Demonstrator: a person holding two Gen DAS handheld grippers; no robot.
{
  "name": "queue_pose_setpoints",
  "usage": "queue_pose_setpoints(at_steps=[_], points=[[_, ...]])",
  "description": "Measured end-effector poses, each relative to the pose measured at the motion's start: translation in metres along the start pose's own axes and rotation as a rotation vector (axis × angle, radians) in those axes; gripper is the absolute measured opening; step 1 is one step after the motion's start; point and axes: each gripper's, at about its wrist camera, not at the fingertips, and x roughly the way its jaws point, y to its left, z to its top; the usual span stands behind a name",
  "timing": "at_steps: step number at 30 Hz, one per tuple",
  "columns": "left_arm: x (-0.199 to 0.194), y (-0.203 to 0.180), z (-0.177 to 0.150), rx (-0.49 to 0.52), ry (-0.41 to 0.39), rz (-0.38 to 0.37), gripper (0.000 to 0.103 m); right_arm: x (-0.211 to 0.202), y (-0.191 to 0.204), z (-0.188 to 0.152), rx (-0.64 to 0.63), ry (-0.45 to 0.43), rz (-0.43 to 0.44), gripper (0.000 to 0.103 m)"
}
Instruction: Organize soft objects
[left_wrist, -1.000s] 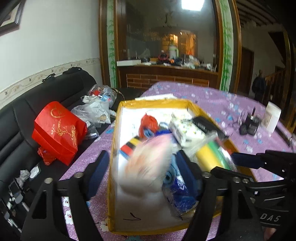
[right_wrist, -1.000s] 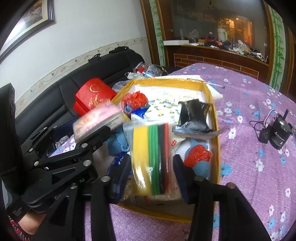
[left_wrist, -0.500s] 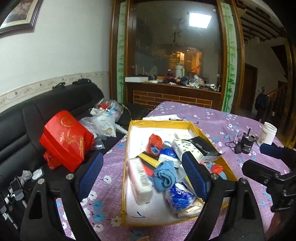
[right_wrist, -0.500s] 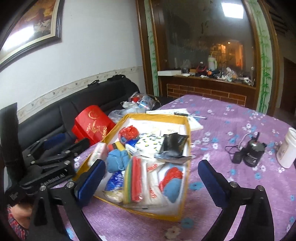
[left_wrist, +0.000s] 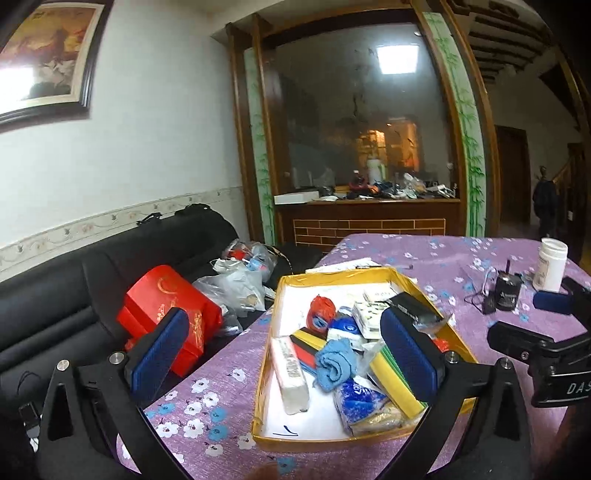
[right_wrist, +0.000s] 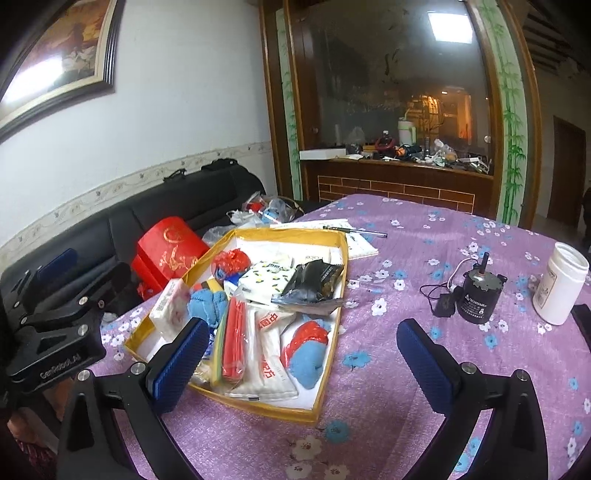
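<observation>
Lying heaped in the yellow tray (right_wrist: 334, 306), the soft things are already gathered: a rolled blue cloth (left_wrist: 334, 362), a pink tissue pack (right_wrist: 168, 308), a bag of coloured sponges (right_wrist: 232, 339), white wipe packs (right_wrist: 269, 354) and a red-and-blue bundle (right_wrist: 308, 350). The tray rests on the purple flowered tablecloth (right_wrist: 406, 236), near its sofa-side edge.

Both tools are clear of the load. The left gripper (left_wrist: 284, 347) has just spread its jaws to their widest, and nothing is between the pads. The right gripper (right_wrist: 303, 363) has done the same, also empty, hovering above the tray's near corner.

The step in hand looks like a release and pull-back, with the sorting largely done. To finish it well, I would keep both pairs of jaws wide and lift straight away, so no pad drags a crinkly wrapper or the cloth over the low rim. A black motor (right_wrist: 478, 295) and a white jar (right_wrist: 561, 284) stand well apart to the right and need no touching.
</observation>
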Motion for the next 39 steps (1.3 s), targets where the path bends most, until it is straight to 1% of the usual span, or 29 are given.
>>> queue_pose_setpoints(at_steps=[2, 5, 10, 13, 16, 18, 20, 22, 26, 28, 39], points=[[0.005, 0.005, 0.002, -0.040, 0.024, -0.003, 0.103, -0.001, -0.004, 0.000, 0.018, -0.002, 0.006, 0.103], [0.012, 0.009, 0.000, -0.071, 0.062, -0.002, 0.103, -0.002, -0.006, 0.001, 0.020, -0.002, 0.023, 0.103], [0.017, 0.007, -0.005, -0.062, 0.073, 0.018, 0.103, -0.006, 0.002, 0.000, -0.023, -0.030, -0.004, 0.103], [0.017, 0.007, -0.006, -0.062, 0.069, 0.019, 0.103, -0.006, 0.002, 0.000, -0.020, -0.033, -0.006, 0.103], [0.016, 0.007, -0.006, -0.064, 0.059, 0.021, 0.103, -0.005, 0.000, -0.001, -0.011, -0.034, 0.018, 0.103], [0.017, 0.007, -0.005, -0.064, 0.059, 0.020, 0.103, 0.000, -0.002, -0.001, 0.006, 0.004, 0.082, 0.103], [0.016, 0.007, -0.005, -0.063, 0.059, 0.023, 0.103, 0.008, -0.005, -0.003, 0.042, 0.045, 0.125, 0.102], [0.016, 0.008, -0.004, -0.066, 0.062, 0.021, 0.103, 0.010, -0.008, -0.004, 0.065, 0.051, 0.115, 0.102], [0.015, 0.007, -0.003, -0.069, 0.070, 0.009, 0.103, 0.003, -0.012, -0.001, 0.078, 0.016, 0.091, 0.103], [0.015, 0.007, -0.003, -0.064, 0.071, 0.005, 0.103, 0.003, -0.011, -0.001, 0.070, 0.013, 0.071, 0.103], [0.019, 0.006, -0.006, -0.070, 0.104, -0.016, 0.103, 0.001, -0.008, 0.000, 0.050, 0.007, 0.069, 0.103]])
